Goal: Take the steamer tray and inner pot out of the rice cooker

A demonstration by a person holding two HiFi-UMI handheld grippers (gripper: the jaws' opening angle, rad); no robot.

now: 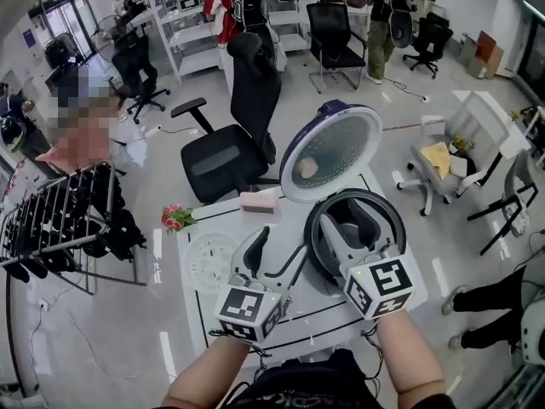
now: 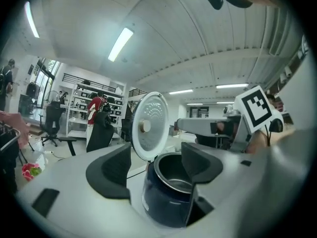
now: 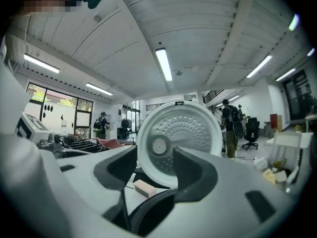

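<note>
The dark blue rice cooker stands on the white table with its lid tipped up and back. In the left gripper view the cooker shows a shiny metal inner pot seated inside. A pale round perforated tray lies flat on the table left of the cooker. My left gripper hovers open between tray and cooker, nothing between its jaws. My right gripper hangs open over the cooker's mouth, facing the lid, holding nothing.
A pink box lies behind the cooker, and red flowers sit at the table's far left corner. A black office chair stands just beyond the table. A dark rack is on the left. People stand farther back.
</note>
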